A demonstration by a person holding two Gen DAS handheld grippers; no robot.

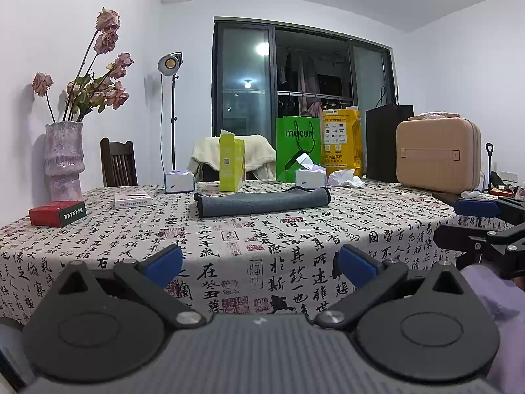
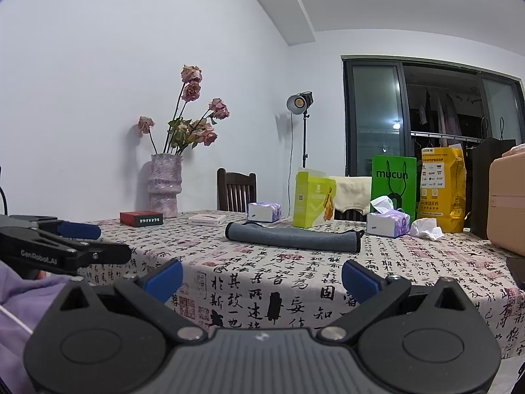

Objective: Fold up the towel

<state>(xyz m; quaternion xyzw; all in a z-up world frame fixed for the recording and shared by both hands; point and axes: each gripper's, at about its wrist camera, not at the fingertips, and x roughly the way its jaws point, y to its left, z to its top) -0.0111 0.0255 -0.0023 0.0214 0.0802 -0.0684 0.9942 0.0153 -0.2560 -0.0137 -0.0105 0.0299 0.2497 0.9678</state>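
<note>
Hovering at the near table edge, the left tool (image 1: 261, 264) and right tool (image 2: 262, 275) both gape, blue-padded and released. Beyond them, on the calligraphy-printed tablecloth (image 1: 249, 243), lies the soft grey folded towel (image 1: 262, 201), a long flat band just before the lime-green carton (image 1: 231, 162).

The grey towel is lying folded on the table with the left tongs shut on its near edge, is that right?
Not quite. The grey towel does lie folded on the table, but the left tongs are open and well short of it, holding nothing. The left wrist view shows this.
</note>
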